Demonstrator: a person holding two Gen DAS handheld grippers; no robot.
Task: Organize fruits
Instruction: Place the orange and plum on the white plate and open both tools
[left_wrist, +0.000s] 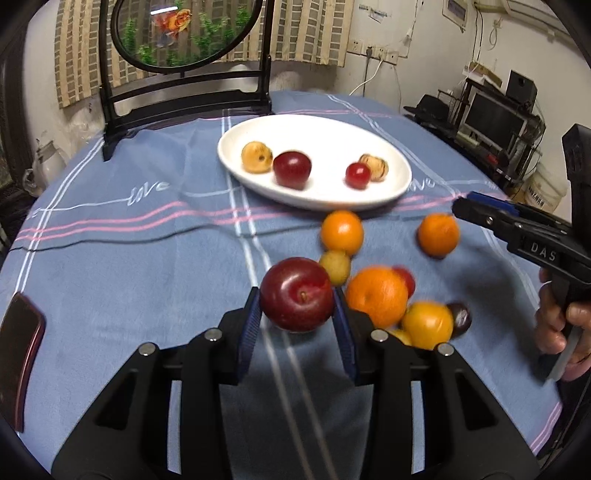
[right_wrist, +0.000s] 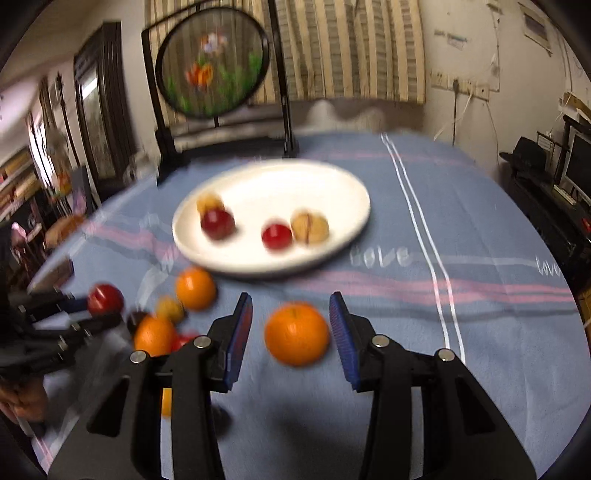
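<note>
In our left wrist view, the left gripper (left_wrist: 297, 314) pinches a large dark red plum (left_wrist: 296, 294) between its 2 blue pads, holding it above the blue tablecloth (left_wrist: 129, 288). Past it we see a white oval plate (left_wrist: 325, 140) holding 4 fruits: a yellow fruit (left_wrist: 256, 157), a red plum (left_wrist: 291, 169), a small red fruit (left_wrist: 357, 175) and a striped pale fruit (left_wrist: 375, 167). Between the plate and the held plum, loose fruit lies on the cloth: 1 orange (left_wrist: 341, 232) just below the plate's rim, another orange (left_wrist: 438, 234) further right, and a close cluster of a big orange (left_wrist: 376, 296), a yellow-orange fruit (left_wrist: 427, 324) and a dark fruit (left_wrist: 460, 319). In our right wrist view, the right gripper (right_wrist: 291, 325) is spread wide, its pads on either side of an orange (right_wrist: 296, 333) on the cloth without touching it. A dark framed round screen (left_wrist: 184, 33) stands behind the plate.
</note>
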